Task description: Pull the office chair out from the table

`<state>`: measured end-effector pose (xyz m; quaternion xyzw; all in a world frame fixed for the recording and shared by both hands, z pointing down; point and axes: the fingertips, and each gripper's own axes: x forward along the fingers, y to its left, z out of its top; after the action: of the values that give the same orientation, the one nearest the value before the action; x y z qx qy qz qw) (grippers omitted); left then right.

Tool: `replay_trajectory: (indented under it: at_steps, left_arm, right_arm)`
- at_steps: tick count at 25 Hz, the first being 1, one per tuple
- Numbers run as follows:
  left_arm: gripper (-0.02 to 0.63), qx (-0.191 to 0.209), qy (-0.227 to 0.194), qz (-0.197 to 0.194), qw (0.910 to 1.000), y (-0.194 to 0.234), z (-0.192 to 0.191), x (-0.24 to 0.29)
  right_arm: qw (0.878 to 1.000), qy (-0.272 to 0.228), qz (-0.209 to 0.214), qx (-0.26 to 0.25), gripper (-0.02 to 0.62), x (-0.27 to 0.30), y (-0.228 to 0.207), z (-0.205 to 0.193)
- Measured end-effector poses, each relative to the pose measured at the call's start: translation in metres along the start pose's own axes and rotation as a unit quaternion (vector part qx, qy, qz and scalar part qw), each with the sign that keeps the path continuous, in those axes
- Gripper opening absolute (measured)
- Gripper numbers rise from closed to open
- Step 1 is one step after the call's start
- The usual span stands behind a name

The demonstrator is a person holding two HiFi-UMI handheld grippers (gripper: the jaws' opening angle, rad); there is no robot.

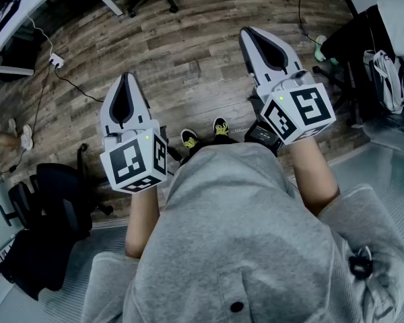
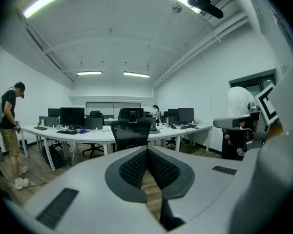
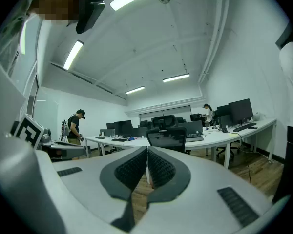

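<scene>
At the far left of the left gripper view a person (image 2: 10, 130) stands near the end of a long white table (image 2: 83, 134). The table carries several dark monitors (image 2: 72, 116).

In the head view the left gripper (image 1: 125, 79) is held forward over the wooden floor (image 1: 188, 52). Its jaws are pressed together along their whole length and nothing is between them.

The office chair (image 2: 131, 133) stands right ahead of both grippers, well apart from them. It is pushed in at the table, with its seat hidden behind the backrest. Its dark backrest is turned to the cameras, so the chair faces the table and points away from the person who holds the grippers. Its long axis is upright, with a headrest on top.

Between the two grippers, two black shoes (image 1: 188, 138) with yellow laces stand on the floor.

The right gripper (image 1: 248, 33) reaches a little further ahead than the left one. Its jaws are also closed on each other and hold nothing.

At the far right edge of the head view a white bag (image 1: 389, 79) hangs on something dark. What is inside it I cannot see.
</scene>
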<state>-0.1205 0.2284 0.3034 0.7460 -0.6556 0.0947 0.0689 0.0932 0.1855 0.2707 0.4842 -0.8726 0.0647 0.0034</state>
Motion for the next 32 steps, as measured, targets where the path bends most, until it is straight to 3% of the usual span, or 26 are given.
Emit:
replay_trajectory:
  at_steps: [7, 16, 22, 32]
  left_arm:
    - [0.011, 0.005, -0.007, 0.010, 0.9999, -0.024, 0.013, 0.001]
    - [0.011, 0.013, -0.019, 0.029, 0.9993, -0.048, 0.023, 0.008]
    - [0.011, 0.013, -0.020, 0.032, 0.9992, -0.059, 0.026, 0.013]
    - [0.011, 0.016, -0.028, 0.029, 0.9990, -0.058, 0.034, 0.031]
  right_arm:
    - [0.999, -0.007, 0.003, 0.031, 0.029, -0.012, -0.028, 0.003]
    - [0.999, -0.007, 0.029, 0.019, 0.029, -0.016, -0.051, -0.009]
    - [0.998, -0.011, 0.054, -0.036, 0.029, -0.012, -0.048, -0.007]
    - [0.996, -0.013, 0.069, -0.060, 0.029, 0.006, -0.046, -0.008]
